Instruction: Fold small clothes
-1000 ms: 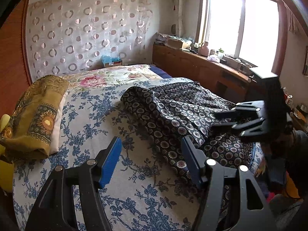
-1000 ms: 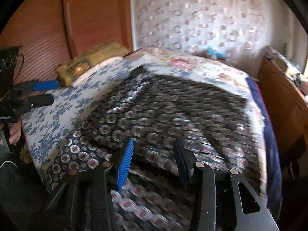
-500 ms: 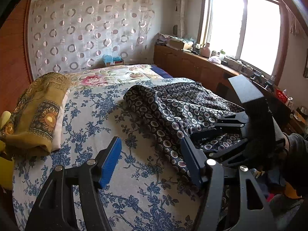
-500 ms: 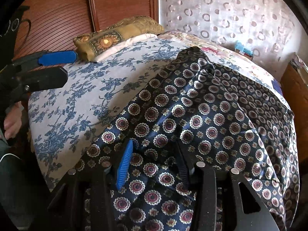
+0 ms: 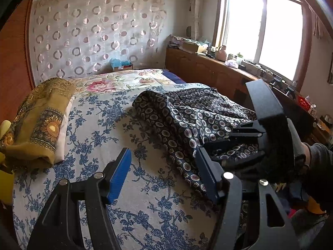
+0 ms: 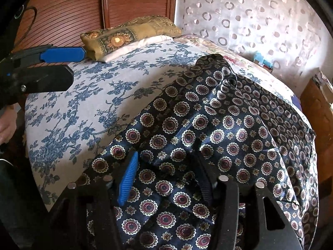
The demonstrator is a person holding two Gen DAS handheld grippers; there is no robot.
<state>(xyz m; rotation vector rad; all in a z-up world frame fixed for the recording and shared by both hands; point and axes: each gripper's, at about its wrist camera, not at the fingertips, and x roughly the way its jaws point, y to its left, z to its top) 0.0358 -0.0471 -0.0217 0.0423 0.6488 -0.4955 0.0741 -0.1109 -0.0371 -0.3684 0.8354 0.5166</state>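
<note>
Left wrist view: the left gripper (image 5: 162, 173) hovers above the bedsheet (image 5: 100, 125) with its jaws spread wide and nothing between them. The dark patterned garment (image 5: 187, 114) lies rumpled on the right half of the bed, its near edge just beside the right-hand finger. The right gripper (image 5: 233, 143) sits at that same edge, low on the cloth. Right wrist view: the right gripper (image 6: 166, 177) rests on the garment (image 6: 218, 125) — jaws parted, fabric bunched between the blue pad (image 6: 129, 179) and the opposite finger, not clamped. A folded yellow cloth (image 5: 35, 120) lies at the bed's left side, well apart.
</note>
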